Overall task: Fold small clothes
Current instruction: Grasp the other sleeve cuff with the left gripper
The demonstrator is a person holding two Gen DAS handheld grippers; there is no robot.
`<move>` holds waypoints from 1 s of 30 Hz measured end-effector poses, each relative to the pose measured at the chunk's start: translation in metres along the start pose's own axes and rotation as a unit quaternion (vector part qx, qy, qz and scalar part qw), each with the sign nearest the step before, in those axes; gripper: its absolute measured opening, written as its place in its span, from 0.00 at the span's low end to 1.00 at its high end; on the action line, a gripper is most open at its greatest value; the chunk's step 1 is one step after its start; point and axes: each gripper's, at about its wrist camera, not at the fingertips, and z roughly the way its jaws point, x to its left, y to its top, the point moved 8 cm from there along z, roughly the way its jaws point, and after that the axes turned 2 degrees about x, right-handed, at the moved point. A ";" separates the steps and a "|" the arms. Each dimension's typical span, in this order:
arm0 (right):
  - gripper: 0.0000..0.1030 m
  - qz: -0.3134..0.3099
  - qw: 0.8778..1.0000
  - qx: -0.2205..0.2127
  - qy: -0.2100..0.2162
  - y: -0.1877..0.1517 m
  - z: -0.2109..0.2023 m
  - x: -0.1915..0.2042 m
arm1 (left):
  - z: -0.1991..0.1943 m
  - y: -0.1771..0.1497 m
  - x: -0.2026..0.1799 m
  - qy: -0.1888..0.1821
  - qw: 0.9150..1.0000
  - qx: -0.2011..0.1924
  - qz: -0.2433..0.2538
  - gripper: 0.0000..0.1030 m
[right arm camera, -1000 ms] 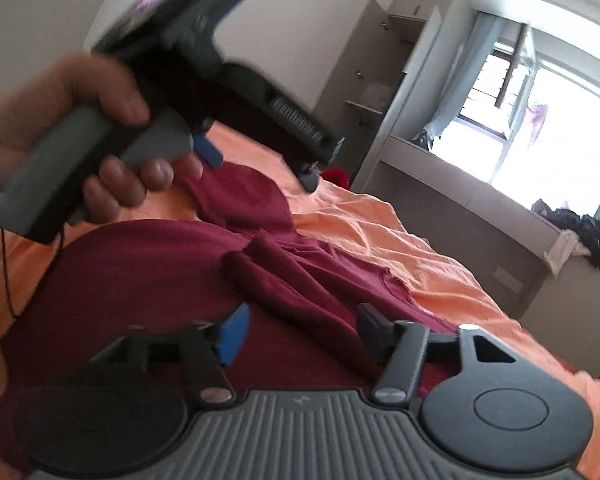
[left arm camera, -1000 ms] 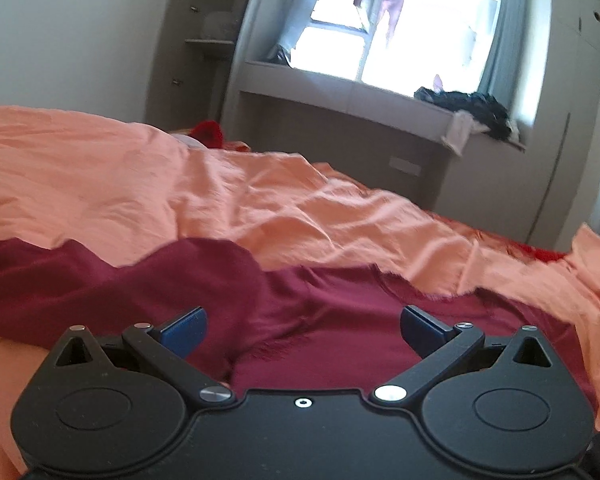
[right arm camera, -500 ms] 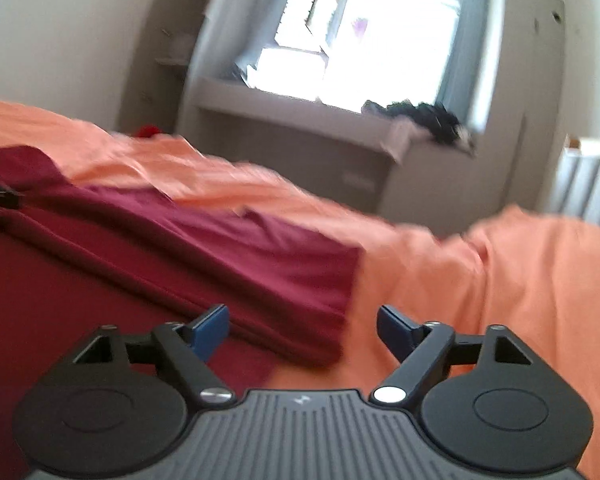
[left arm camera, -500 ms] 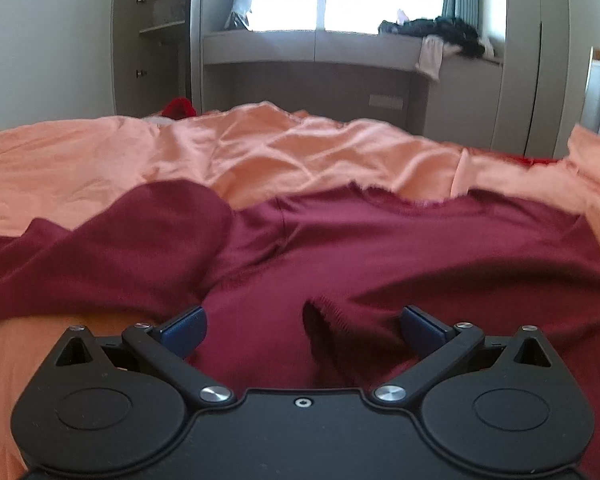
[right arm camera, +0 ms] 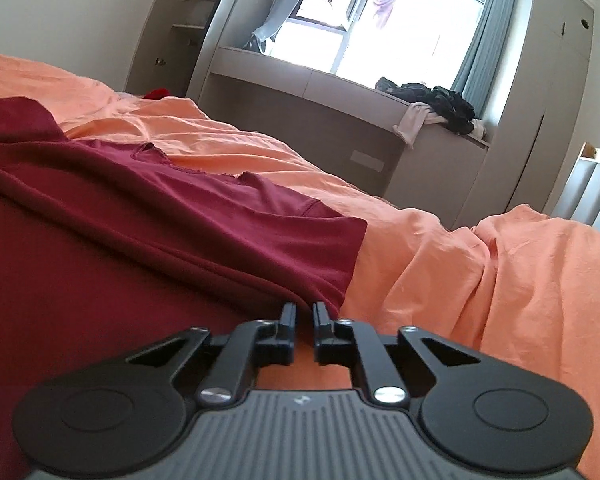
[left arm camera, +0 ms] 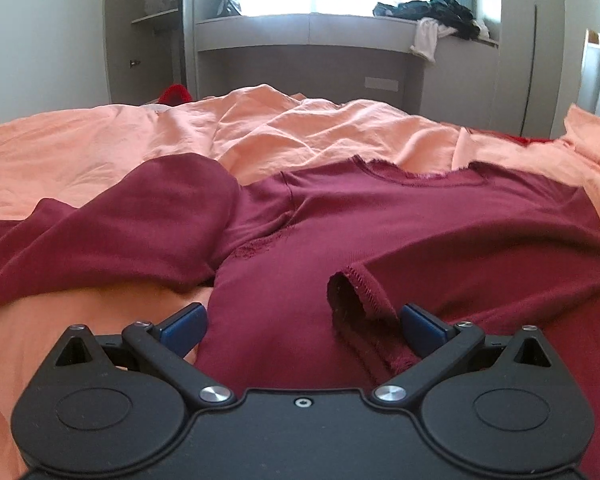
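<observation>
While the maroon long-sleeved top (left arm camera: 380, 220) lies spread front-up across the orange bedsheet (left arm camera: 100, 140), I have both claws low over its near edge. From my left wrist camera, the left gripper (left arm camera: 302, 326) stands wide, its blue pads (left arm camera: 182, 322) well apart and pressing on nothing; the near pad sits just off the top's side edge over the sheet, and the other is just beside the cuff (left arm camera: 356, 292) of the sleeve that is folded in across the top's chest, the cuff's open mouth facing me between the jaws. On the top's other side a second sleeve (left arm camera: 120, 232) lies bunched outward onto the sheet. From my right wrist camera, the right gripper (right arm camera: 304, 318) has just been closing and its jaws are now drawn in to a narrow slit at the top's folded edge (right arm camera: 300, 284), close to where that edge meets the sheet (whether cloth is actually pinched there I cannot tell, since the fingers hide the tips). Beyond the top's neckline (left arm camera: 420, 174) the sheet rumples toward a grey window bench (left arm camera: 300, 52), where a heap of dark clothes (left arm camera: 436, 14) sits under the bright window.
</observation>
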 end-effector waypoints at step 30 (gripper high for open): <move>1.00 0.212 0.968 -0.104 0.079 0.009 -0.025 -0.010 | -0.065 -0.021 0.193 0.149 0.953 -0.110 -0.240 1.00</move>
